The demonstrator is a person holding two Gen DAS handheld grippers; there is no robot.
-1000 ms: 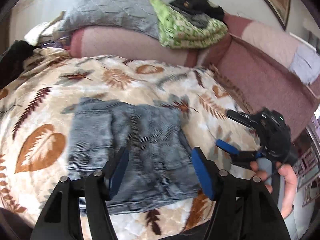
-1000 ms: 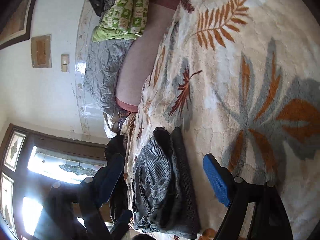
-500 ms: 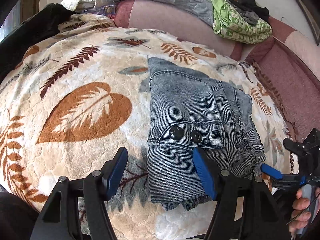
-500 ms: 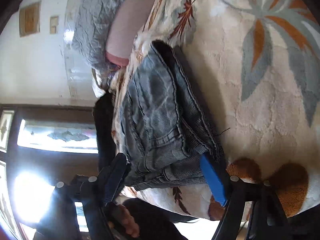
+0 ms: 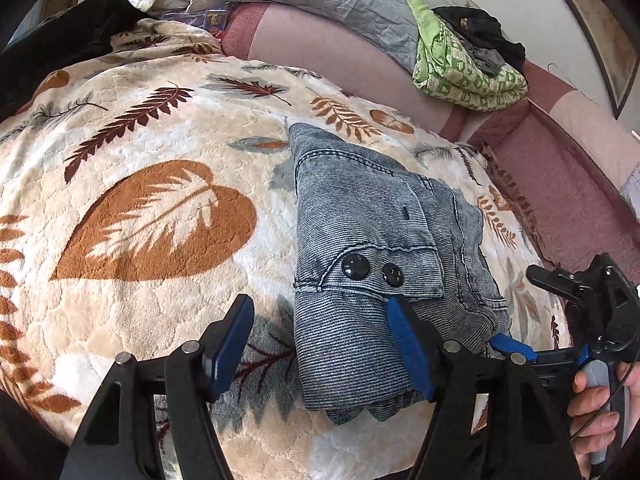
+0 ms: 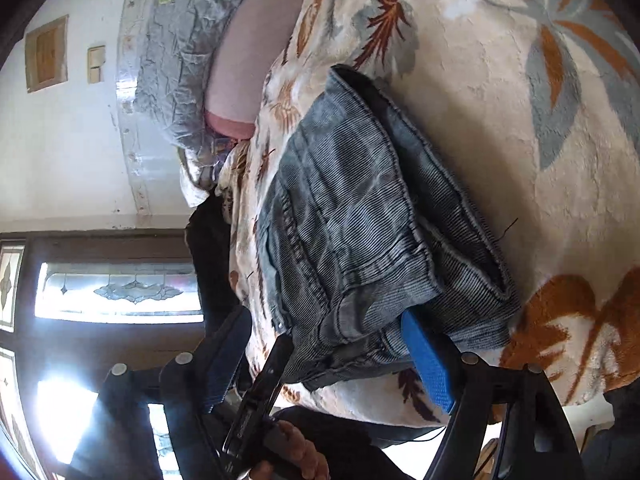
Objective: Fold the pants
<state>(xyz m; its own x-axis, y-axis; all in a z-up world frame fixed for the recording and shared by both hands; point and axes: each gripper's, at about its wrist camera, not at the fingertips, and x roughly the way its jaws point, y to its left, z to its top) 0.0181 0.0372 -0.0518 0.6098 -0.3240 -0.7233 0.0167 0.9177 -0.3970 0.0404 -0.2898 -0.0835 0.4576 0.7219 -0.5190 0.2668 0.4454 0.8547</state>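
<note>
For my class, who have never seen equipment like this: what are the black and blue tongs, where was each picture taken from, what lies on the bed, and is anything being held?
There is no robot here. A person holds a hand-held gripper in each hand, and a wide-angle camera on each looks along its two blue-padded fingers. One picture comes from the left hand-held gripper, the other from the right hand-held gripper. Folded grey-blue pants lie on a leaf-patterned blanket. Both sets of jaws stand open at the near edge of the pants: one pad of each touches or overlaps the cloth, but nothing is clamped. The right one's jaws have just been closing a little.
</note>
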